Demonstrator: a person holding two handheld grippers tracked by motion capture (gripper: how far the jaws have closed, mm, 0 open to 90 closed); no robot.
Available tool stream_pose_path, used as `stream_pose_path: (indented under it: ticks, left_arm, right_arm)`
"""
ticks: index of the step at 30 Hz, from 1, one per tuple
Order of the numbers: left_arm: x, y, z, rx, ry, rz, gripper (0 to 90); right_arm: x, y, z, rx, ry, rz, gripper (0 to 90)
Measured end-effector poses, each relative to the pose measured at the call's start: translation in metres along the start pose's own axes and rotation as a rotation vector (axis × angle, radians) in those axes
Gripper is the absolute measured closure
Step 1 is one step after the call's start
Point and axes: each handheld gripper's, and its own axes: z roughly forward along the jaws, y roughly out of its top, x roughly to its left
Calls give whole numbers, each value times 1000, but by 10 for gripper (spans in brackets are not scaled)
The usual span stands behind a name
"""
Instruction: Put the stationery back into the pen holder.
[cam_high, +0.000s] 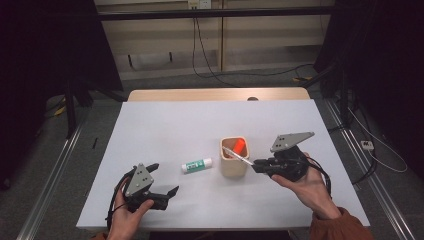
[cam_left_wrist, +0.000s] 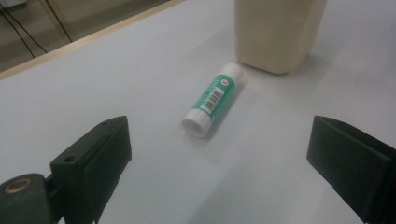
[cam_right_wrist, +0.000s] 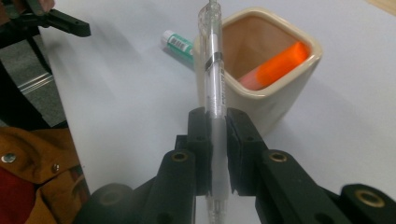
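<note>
A cream square cup (cam_high: 234, 160) (cam_right_wrist: 268, 91) (cam_left_wrist: 275, 32) stands mid-table with an orange marker (cam_high: 239, 146) (cam_right_wrist: 275, 65) leaning inside. My right gripper (cam_high: 256, 165) (cam_right_wrist: 215, 126) is shut on a clear pen (cam_right_wrist: 214, 70) (cam_high: 236, 155), whose far end reaches over the cup's rim. A green-and-white glue stick (cam_high: 196, 165) (cam_left_wrist: 214, 99) (cam_right_wrist: 178, 44) lies flat on the table left of the cup. My left gripper (cam_high: 165, 179) (cam_left_wrist: 219, 158) is open at the front left, its jaws wide apart, with the glue stick ahead of them and nothing between them.
The white table (cam_high: 165, 130) has a wooden strip (cam_high: 215, 94) along its far edge. Cables (cam_high: 210, 65) trail on the floor behind. A person's orange sleeve (cam_high: 340, 227) (cam_right_wrist: 37, 163) shows at the table's front right.
</note>
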Motion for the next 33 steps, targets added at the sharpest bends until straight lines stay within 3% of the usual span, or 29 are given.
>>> stream_pose_path:
  ticks: [8,13,16,22,27,33]
  left_arm:
    - [-12,10,4,-5,-5,92,50]
    - [-21,19,9,1,-14,189,50]
    - [-26,26,11,-5,-15,217,44]
    - [-40,37,17,-9,3,325,47]
    - [-50,39,24,18,-34,388,84]
    - [-60,40,29,38,7,480,92]
  right_arm:
    - [8,-6,9,28,38,-11,810]
    - [11,-7,14,41,54,-12,810]
    - [15,-7,17,55,60,-29,810]
    - [16,-10,22,60,71,-30,810]
    - [18,-12,29,73,68,-33,810]
    - [20,-13,32,77,73,-38,810]
